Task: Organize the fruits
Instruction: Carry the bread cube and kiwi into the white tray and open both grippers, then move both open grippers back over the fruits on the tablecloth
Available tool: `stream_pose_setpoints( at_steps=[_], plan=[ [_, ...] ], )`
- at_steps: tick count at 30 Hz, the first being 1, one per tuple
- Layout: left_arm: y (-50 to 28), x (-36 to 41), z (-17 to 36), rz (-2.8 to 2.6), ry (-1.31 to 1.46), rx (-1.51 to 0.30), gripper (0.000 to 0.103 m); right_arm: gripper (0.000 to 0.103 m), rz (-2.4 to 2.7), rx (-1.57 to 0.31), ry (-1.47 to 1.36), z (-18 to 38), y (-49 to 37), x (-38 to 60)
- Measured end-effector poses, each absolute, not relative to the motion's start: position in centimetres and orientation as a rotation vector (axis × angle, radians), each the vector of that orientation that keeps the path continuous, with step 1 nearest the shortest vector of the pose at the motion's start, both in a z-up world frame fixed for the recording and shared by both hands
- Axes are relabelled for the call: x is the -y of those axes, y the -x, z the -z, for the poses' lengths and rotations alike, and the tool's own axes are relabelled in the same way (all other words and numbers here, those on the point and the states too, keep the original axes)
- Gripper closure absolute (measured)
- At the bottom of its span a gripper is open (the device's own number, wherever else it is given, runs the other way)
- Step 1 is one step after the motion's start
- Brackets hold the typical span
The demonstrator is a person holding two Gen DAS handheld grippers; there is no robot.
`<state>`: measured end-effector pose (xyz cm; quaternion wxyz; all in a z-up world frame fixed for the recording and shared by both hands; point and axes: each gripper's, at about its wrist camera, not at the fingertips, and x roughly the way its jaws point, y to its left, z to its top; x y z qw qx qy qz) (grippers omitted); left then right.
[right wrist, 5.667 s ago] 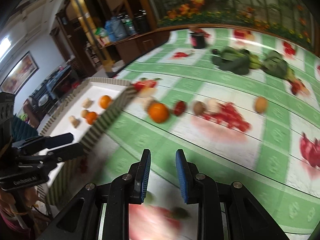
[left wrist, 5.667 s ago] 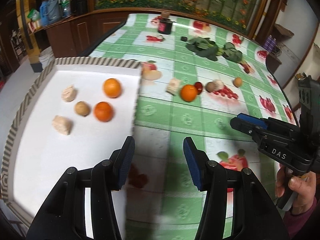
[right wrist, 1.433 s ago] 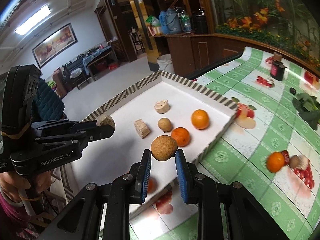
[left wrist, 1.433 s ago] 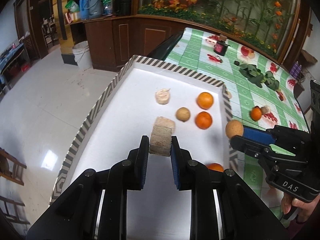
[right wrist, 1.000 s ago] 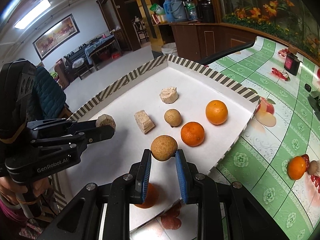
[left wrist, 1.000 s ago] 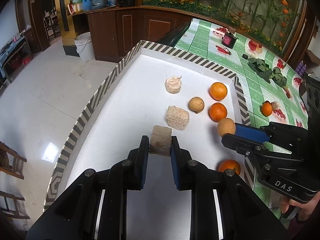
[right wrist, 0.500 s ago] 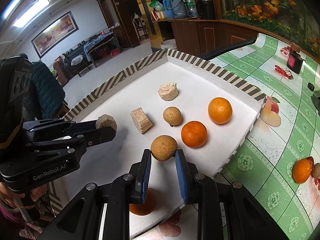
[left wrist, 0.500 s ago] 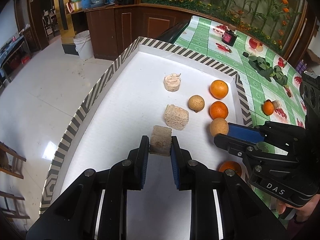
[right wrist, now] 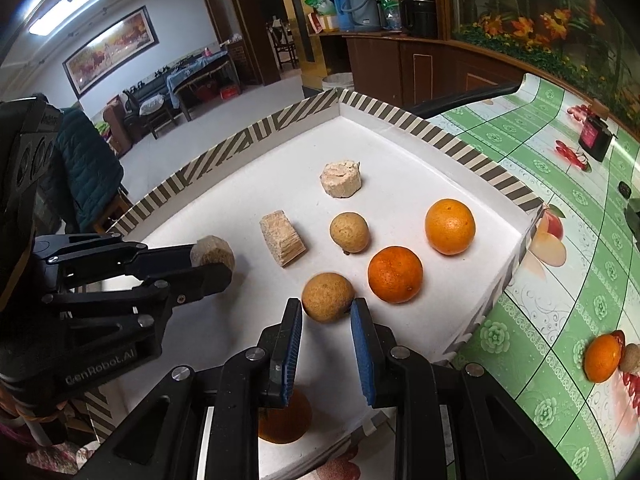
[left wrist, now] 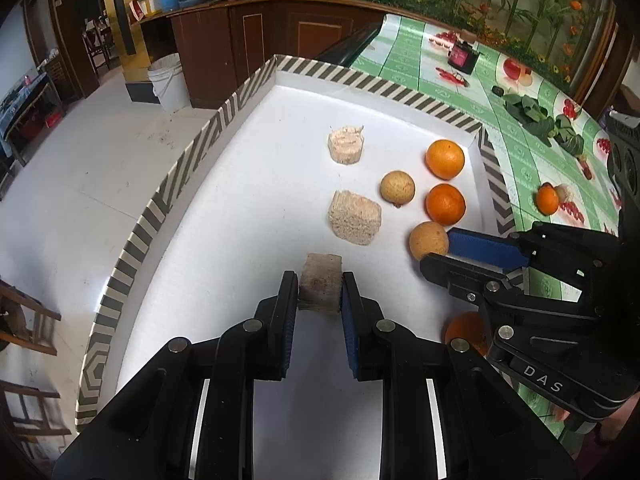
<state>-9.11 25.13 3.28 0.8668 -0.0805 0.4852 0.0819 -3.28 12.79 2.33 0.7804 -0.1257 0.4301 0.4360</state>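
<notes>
A white tray (left wrist: 248,92) with a striped rim holds two oranges (left wrist: 445,159) (left wrist: 445,204), a tan round fruit (left wrist: 397,187) and two beige cut pieces (left wrist: 346,145) (left wrist: 354,217). My left gripper (left wrist: 320,280) is shut on a beige cut piece (left wrist: 321,282) low over the tray floor. My right gripper (right wrist: 326,310) is shut on a tan round fruit (right wrist: 327,297) just above the tray, in front of the other tan fruit (right wrist: 349,231). A third orange (right wrist: 284,416) lies under my right gripper.
The tray (right wrist: 460,148) sits at the left end of a green checked tablecloth (right wrist: 580,280). On the cloth lie an orange (right wrist: 602,354), a small pale fruit (right wrist: 631,356), leafy greens (left wrist: 536,116) and a dark jar (left wrist: 462,54). Floor and a white bucket (left wrist: 168,84) lie beyond the tray's left side.
Both grippers have lowered toward the tray floor with their items still held. The right gripper's tan fruit now sits beside the nearer orange.
</notes>
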Motion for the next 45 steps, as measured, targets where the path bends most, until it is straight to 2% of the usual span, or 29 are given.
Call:
stream_pose_setpoints(
  at_steps=[1, 3, 5, 24, 45],
  plan=[
    [9.1, -25.2, -3.2, -0.171, 0.173, -1.020, 0.078, 0.079, -0.941, -0.930, 0.275, -2.3, 3.3, -12.8],
    [9.1, -25.3, -3.2, -0.178, 0.177, -1.027, 0.061, 0.078, -0.947, -0.932, 0.270, -2.4, 3.3, -12.7],
    [9.3, -25.4, -3.4, -0.179, 0.184, -1.020, 0.056, 0.078, -0.949, -0.933, 0.250, -2.5, 3.3, -12.3],
    [9.9, -21.0, -7.0, -0.158, 0.132, -0.901, 0.056, 0.077, -0.888, -0.861, 0.080, -6.1, 4.0, -3.5],
    [4.2, -8.7, -6.2, 0.089, 0.049, -0.971, 0.056, 0.077, -0.597, -0.909, 0.001, -3.6, -0.1, 10.6]
  ],
)
